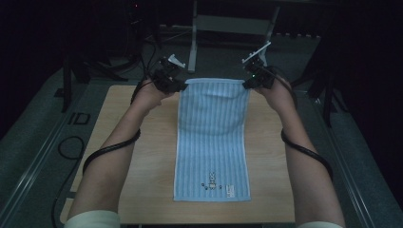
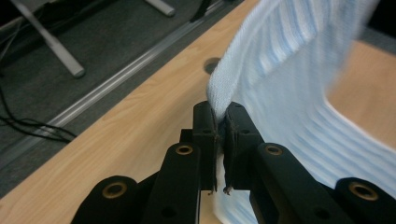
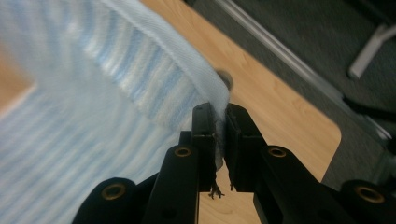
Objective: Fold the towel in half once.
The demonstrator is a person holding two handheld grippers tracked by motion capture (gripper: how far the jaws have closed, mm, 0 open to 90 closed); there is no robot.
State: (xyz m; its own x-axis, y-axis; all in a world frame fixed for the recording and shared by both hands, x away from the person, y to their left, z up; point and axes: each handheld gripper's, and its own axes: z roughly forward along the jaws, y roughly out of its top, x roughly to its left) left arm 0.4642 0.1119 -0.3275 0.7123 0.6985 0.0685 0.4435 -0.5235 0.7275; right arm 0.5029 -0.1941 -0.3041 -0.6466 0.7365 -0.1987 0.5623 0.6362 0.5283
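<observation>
A light blue striped towel [image 1: 212, 137] lies lengthwise on the wooden table [image 1: 138, 180], its far end lifted off the surface. My left gripper [image 1: 182, 87] is shut on the towel's far left corner, and my right gripper [image 1: 245, 85] is shut on the far right corner. The left gripper view has the black jaws of the left gripper [image 2: 221, 116] pinching the towel's hem [image 2: 222, 88], with cloth hanging off to the right. In the right gripper view the right gripper [image 3: 222, 116] clamps the hem [image 3: 212, 88] the same way. A small printed figure [image 1: 212, 180] marks the near end, which still rests on the table.
Cables [image 1: 114, 147] trail from both grippers along the forearms. A metal rail [image 2: 107, 88] borders the table, with dark floor and stand legs [image 1: 192, 42] beyond the far edge. A round hole [image 2: 211, 64] sits in the tabletop near the far corner.
</observation>
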